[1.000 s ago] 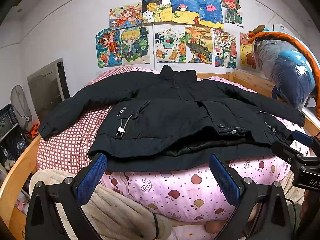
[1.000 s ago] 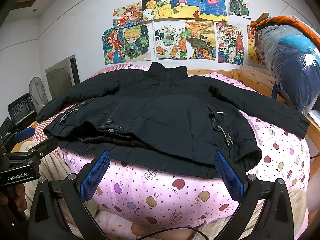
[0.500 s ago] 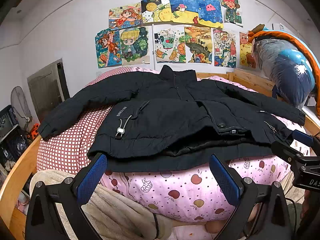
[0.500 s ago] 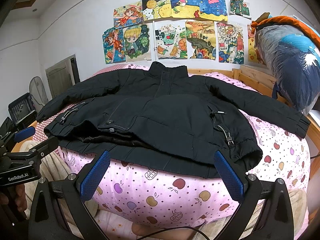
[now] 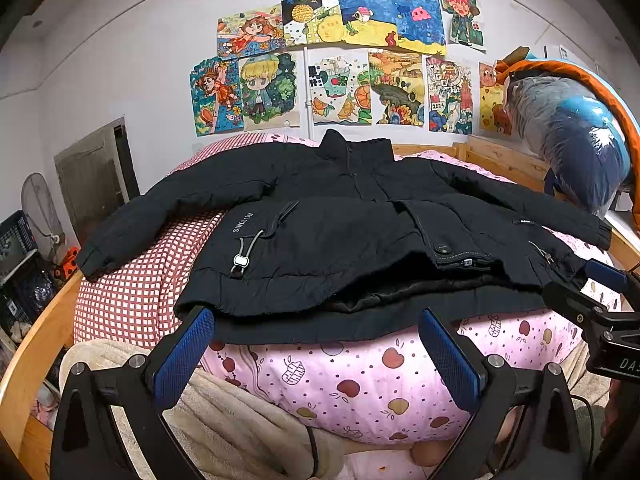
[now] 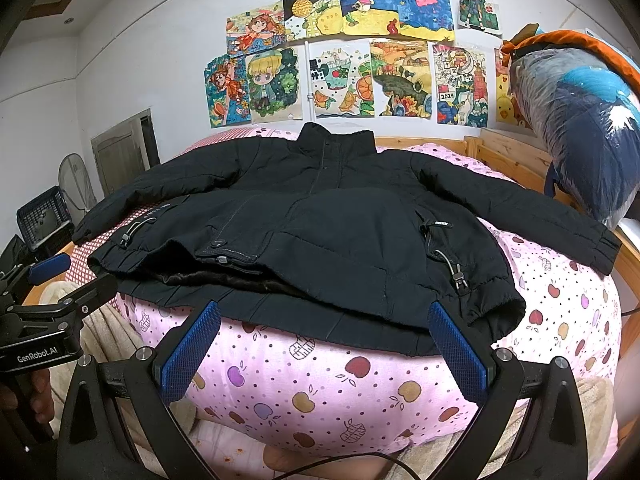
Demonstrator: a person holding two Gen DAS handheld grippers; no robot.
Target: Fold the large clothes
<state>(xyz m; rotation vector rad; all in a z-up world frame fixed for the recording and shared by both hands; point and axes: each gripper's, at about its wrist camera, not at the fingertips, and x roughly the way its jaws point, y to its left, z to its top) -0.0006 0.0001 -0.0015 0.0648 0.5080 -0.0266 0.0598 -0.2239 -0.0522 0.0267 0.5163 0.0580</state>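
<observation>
Jacket [image 5: 352, 240]: lying face-up on the pink quilt [image 5: 360, 372], sleeves spreading wide, hem nearest.
Handling: likely bulky, soft, padded — slumping rather than creasing; cuffs or hem corners are looking like the best holds.
Left gripper [image 5: 316, 356]: hovering before the hem, fingers apart, empty.
Right gripper [image 6: 324, 356]: hovering level alongside — fingers apart, holding nothing.

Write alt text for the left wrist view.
A black jacket lies spread, sleeves out, on a pink fruit-print quilt. The open left claw hovers before its hem, holding nothing; children's drawings cover the wall behind.
</observation>
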